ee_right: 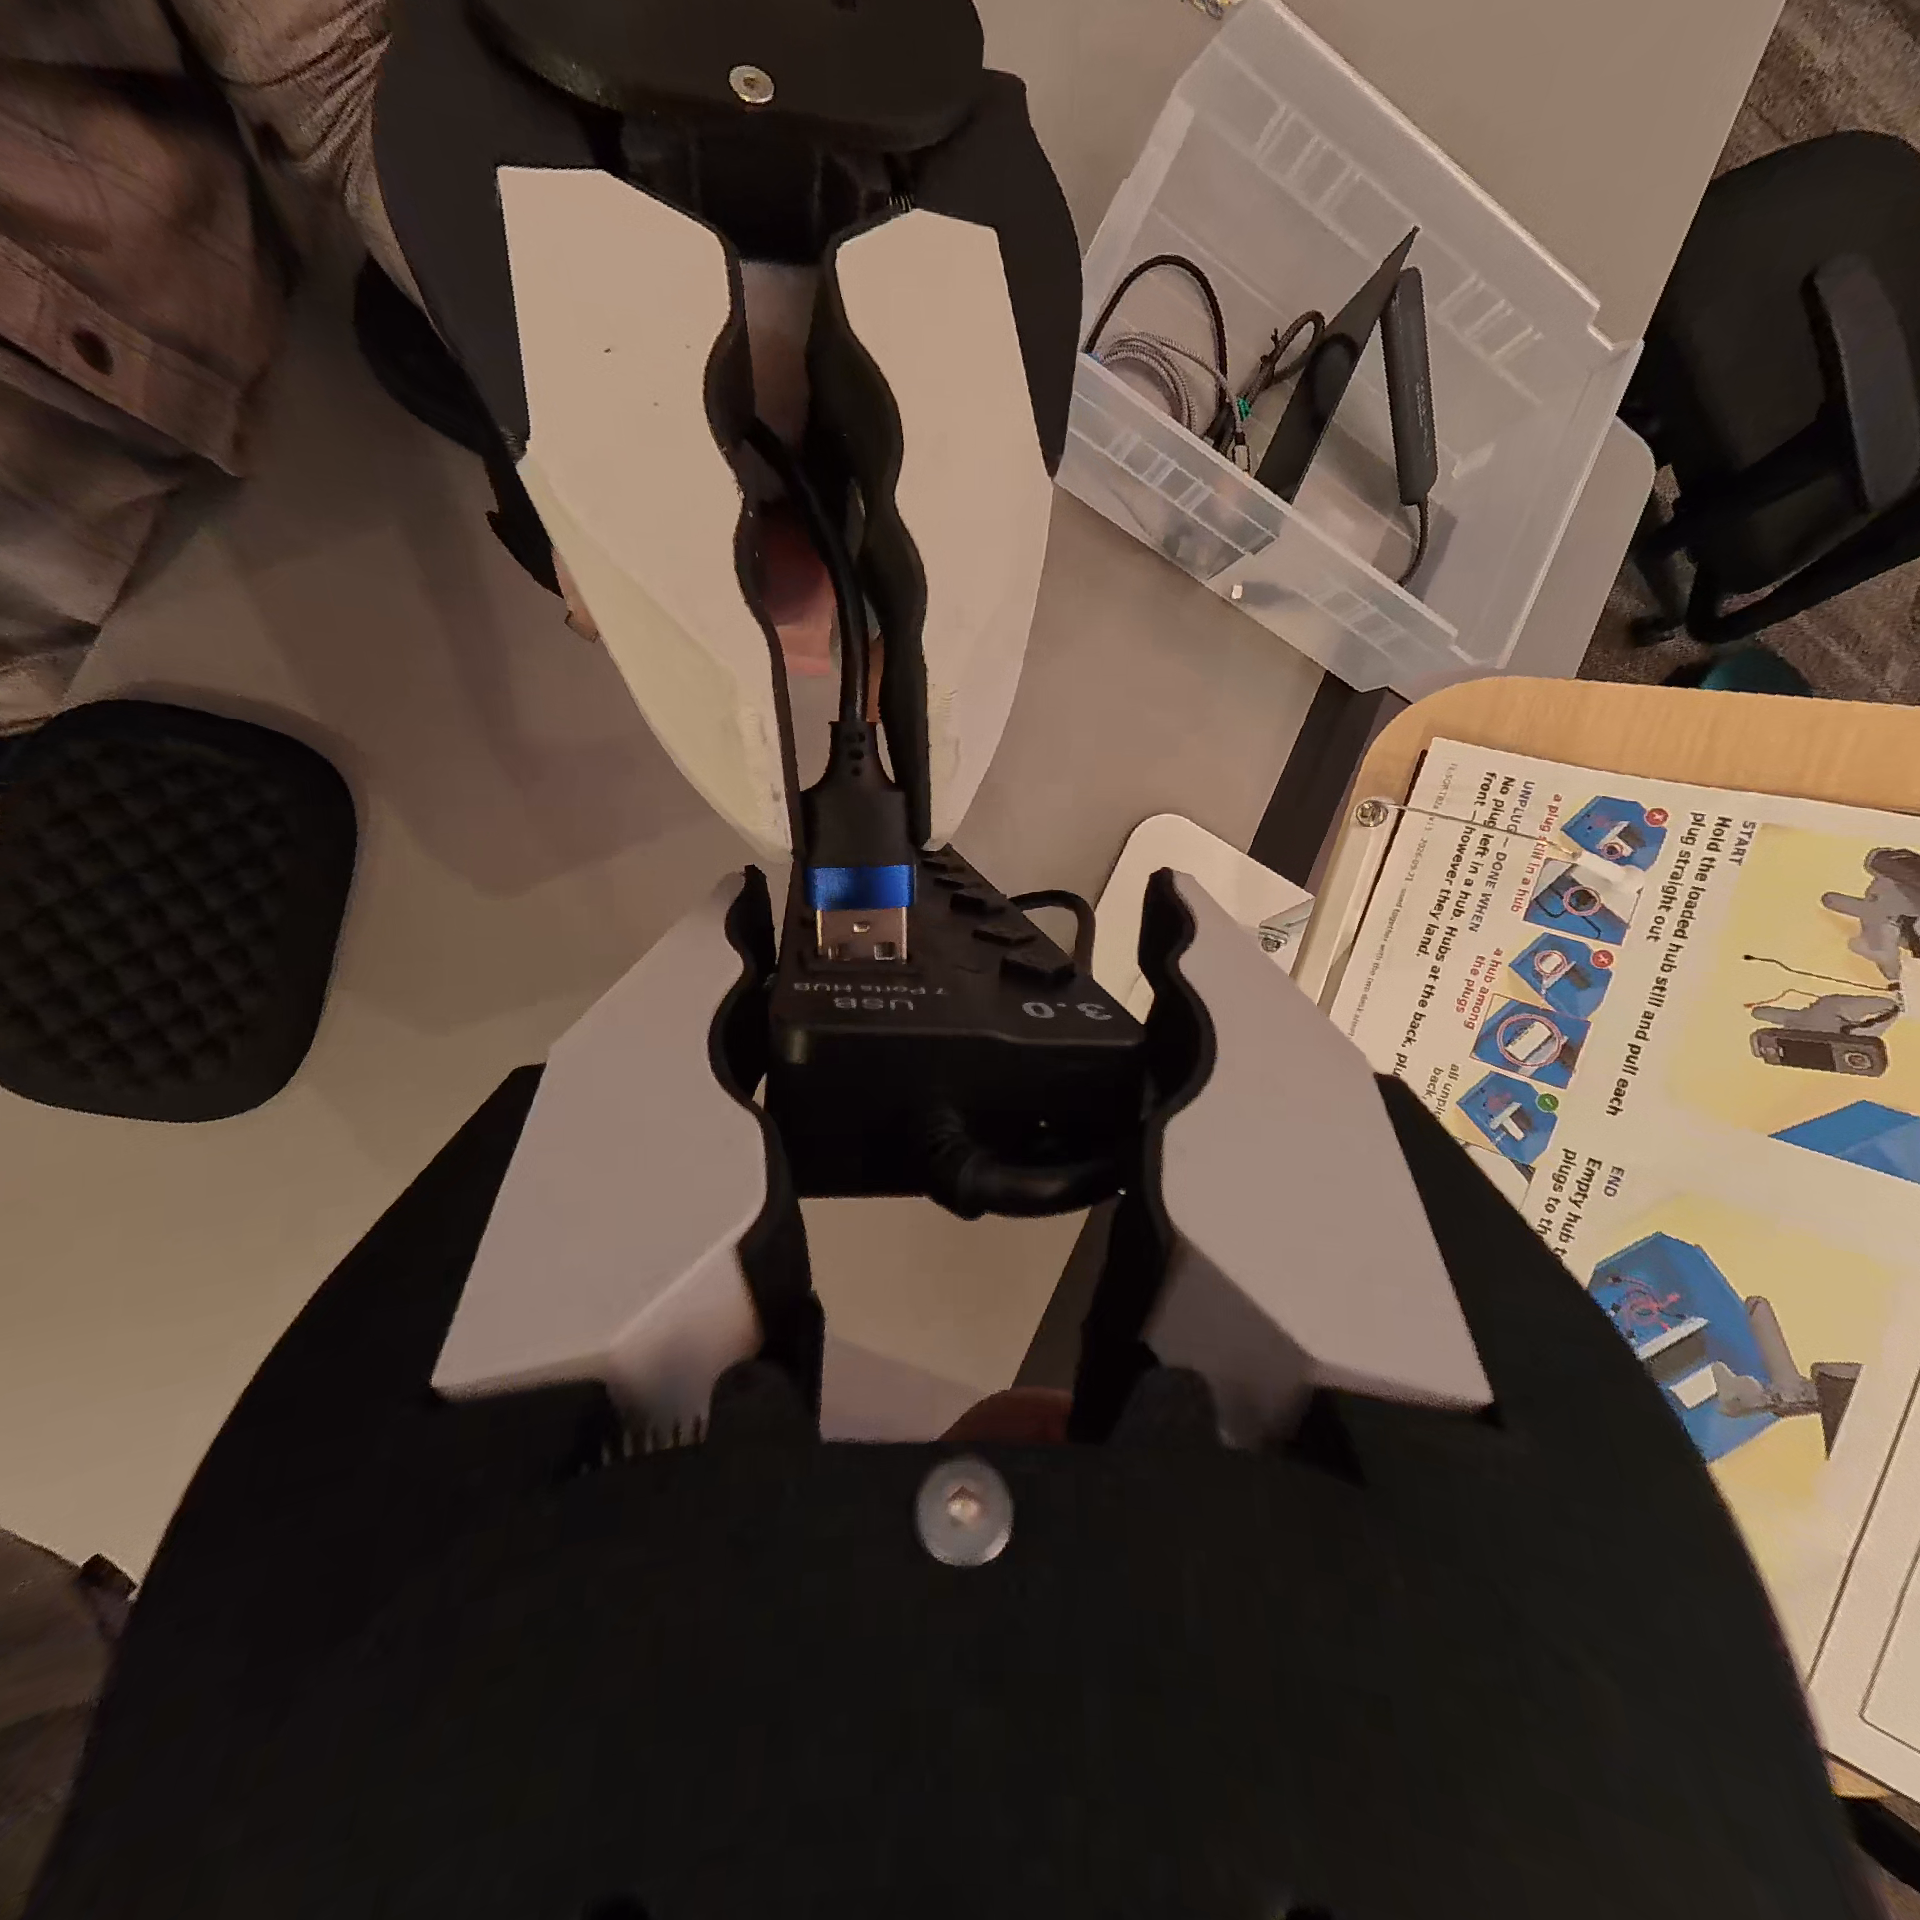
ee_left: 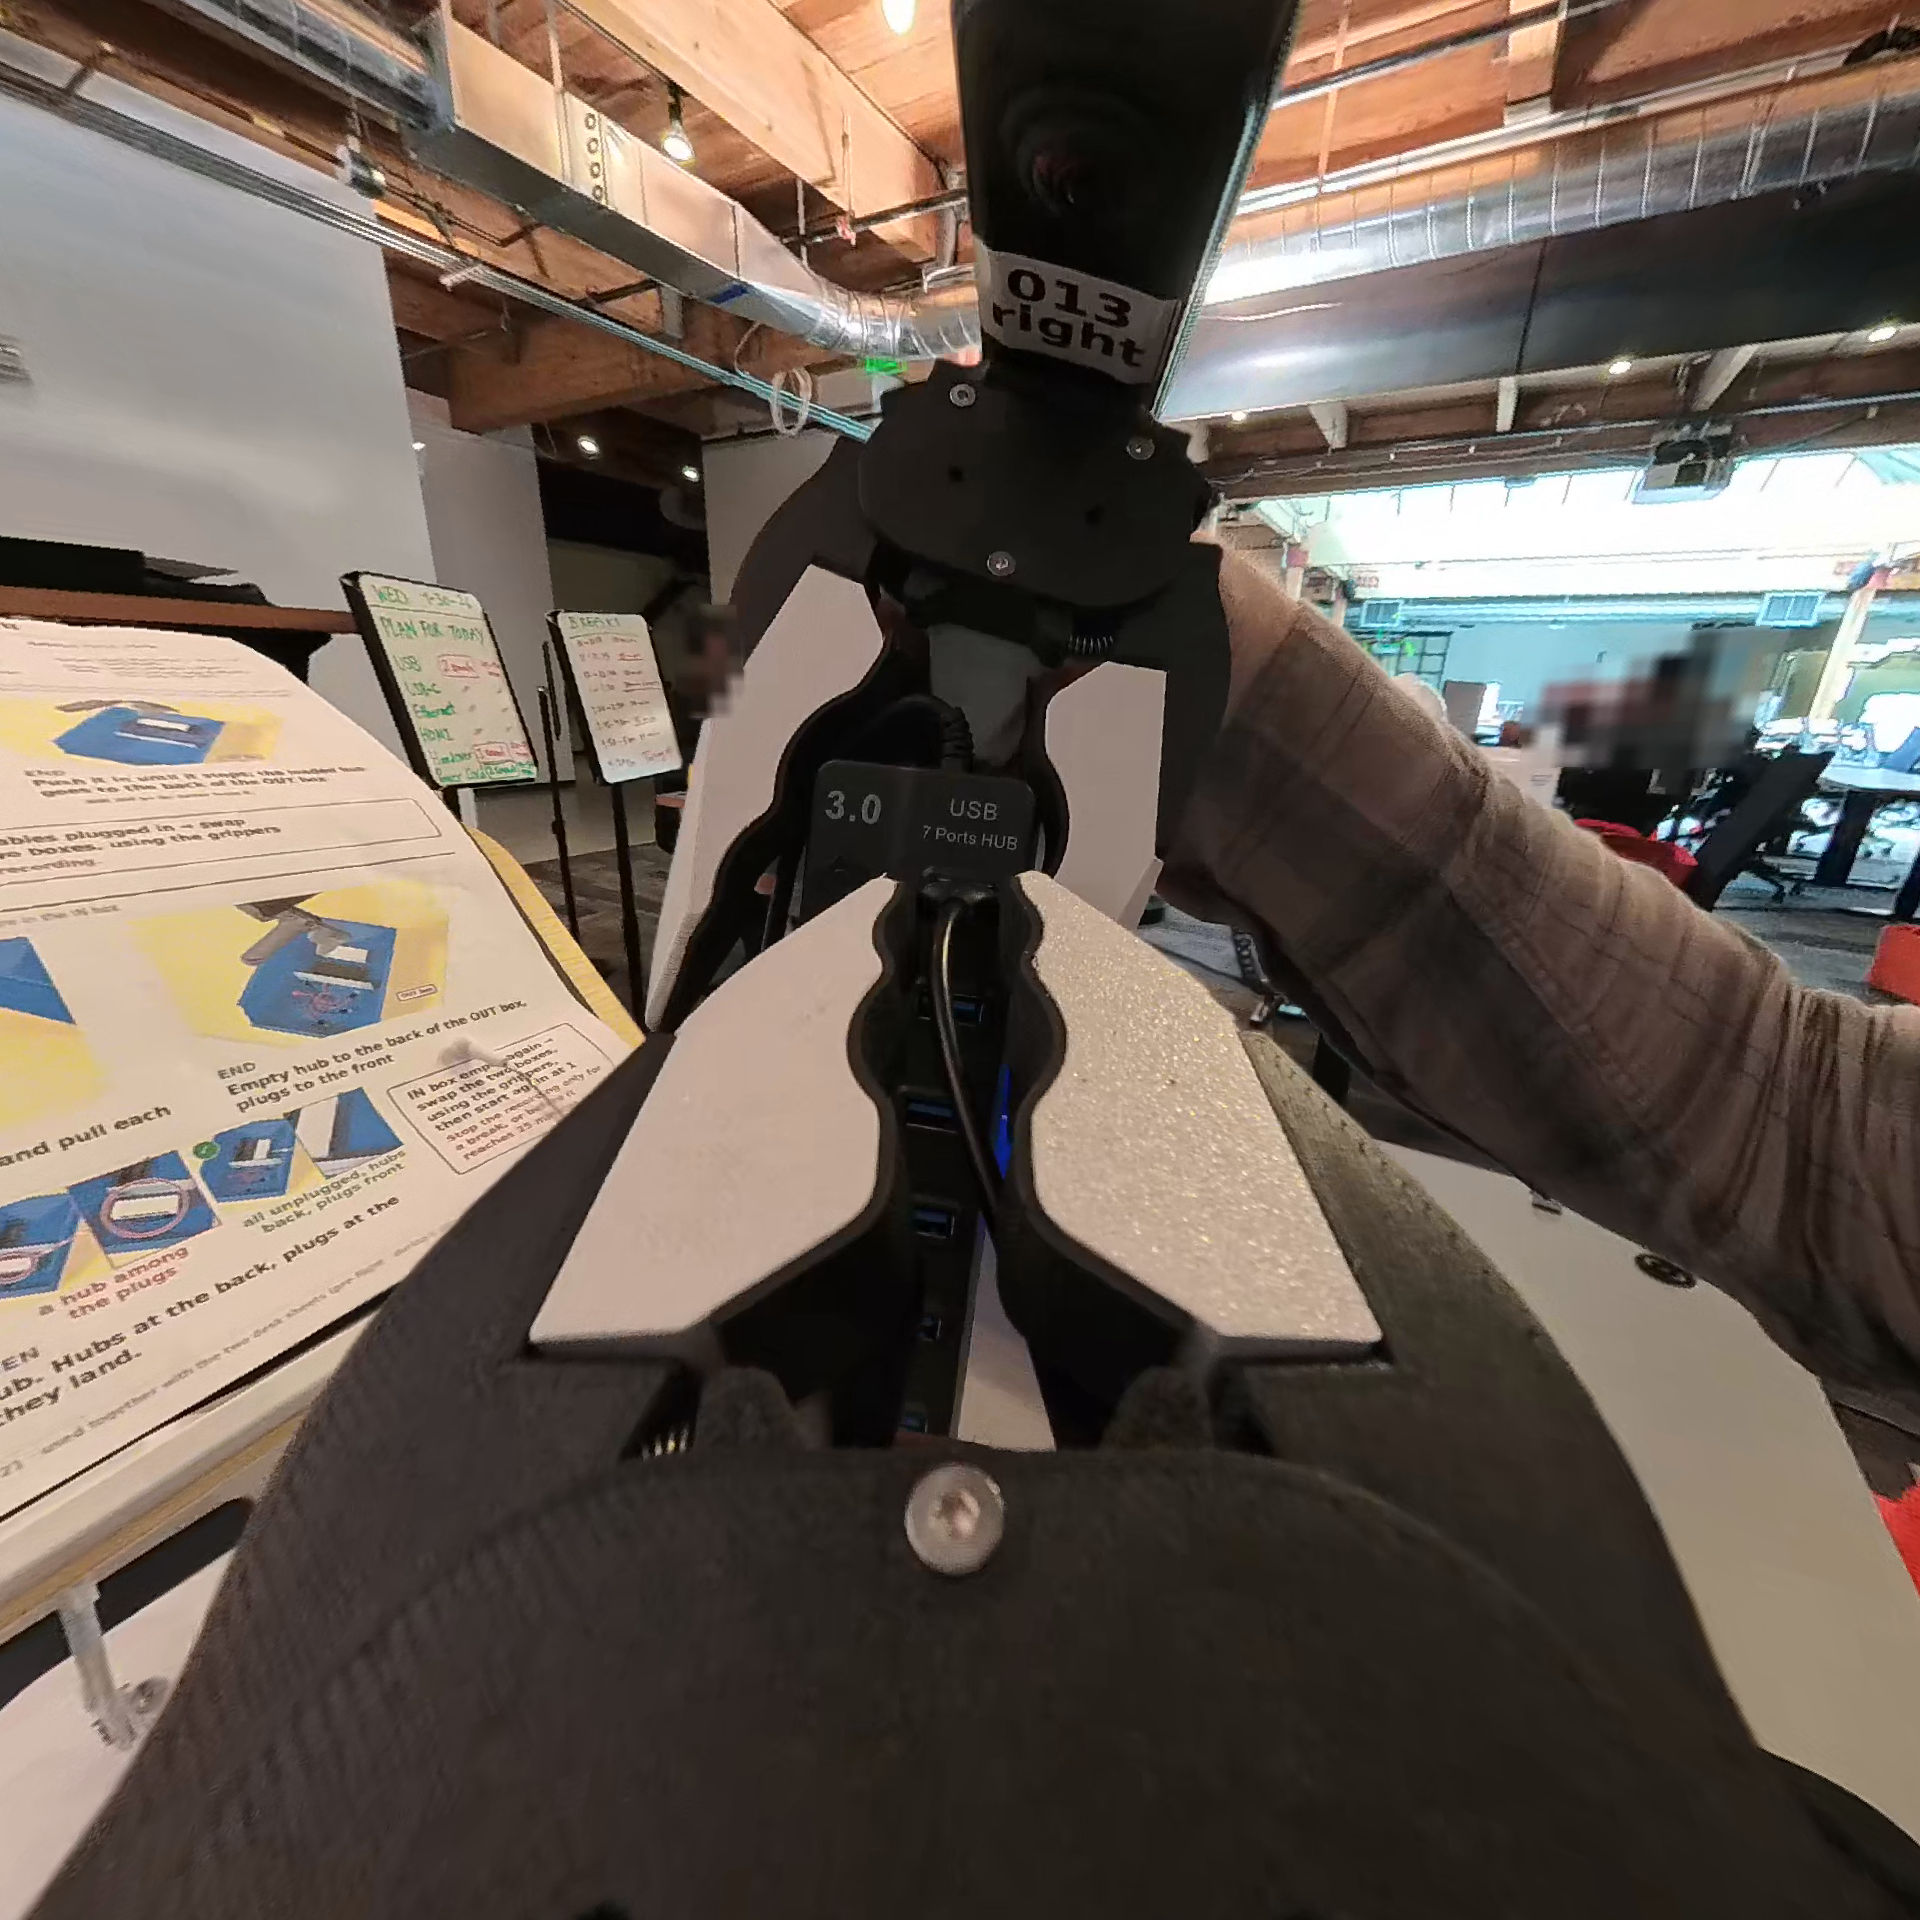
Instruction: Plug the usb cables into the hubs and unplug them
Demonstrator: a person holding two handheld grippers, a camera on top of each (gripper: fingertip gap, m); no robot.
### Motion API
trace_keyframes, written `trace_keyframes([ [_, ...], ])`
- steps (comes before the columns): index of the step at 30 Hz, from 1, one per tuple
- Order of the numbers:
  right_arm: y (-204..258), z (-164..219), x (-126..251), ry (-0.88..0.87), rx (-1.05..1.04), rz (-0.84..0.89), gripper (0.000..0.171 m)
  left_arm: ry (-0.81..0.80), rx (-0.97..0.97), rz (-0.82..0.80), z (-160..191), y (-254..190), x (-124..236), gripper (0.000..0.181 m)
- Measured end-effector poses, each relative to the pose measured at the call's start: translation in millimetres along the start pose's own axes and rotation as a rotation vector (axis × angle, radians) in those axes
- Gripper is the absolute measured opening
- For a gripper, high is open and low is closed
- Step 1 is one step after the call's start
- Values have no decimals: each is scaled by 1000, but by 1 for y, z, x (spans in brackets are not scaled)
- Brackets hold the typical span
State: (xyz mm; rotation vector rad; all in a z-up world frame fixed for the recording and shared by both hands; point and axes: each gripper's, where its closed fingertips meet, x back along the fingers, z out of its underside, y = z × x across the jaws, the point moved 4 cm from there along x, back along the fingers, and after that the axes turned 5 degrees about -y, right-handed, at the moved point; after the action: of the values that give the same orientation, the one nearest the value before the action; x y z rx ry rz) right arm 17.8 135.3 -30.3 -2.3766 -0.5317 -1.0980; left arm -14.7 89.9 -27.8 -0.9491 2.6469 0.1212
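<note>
Both grippers are the same build — matte black, ribbed printed bodies, each with a silver screw (ee_left: 954, 1520) at the centre. The left gripper (ee_left: 951, 914) wears pale grey, grainy plates on its fingers, with wavy black inner edges. The right gripper (ee_right: 951, 935) matches, and a white label (ee_left: 1075, 315) wraps its black stem. The person's sleeve (ee_left: 1538, 997) is brownish plaid — faint dark checks.
</note>
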Motion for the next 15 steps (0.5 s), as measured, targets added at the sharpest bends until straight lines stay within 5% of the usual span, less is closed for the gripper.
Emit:
trace_keyframes([
  [15,-4,-26,6,13,46,9,69,-44,-2,4,-10,1,5,15],
])
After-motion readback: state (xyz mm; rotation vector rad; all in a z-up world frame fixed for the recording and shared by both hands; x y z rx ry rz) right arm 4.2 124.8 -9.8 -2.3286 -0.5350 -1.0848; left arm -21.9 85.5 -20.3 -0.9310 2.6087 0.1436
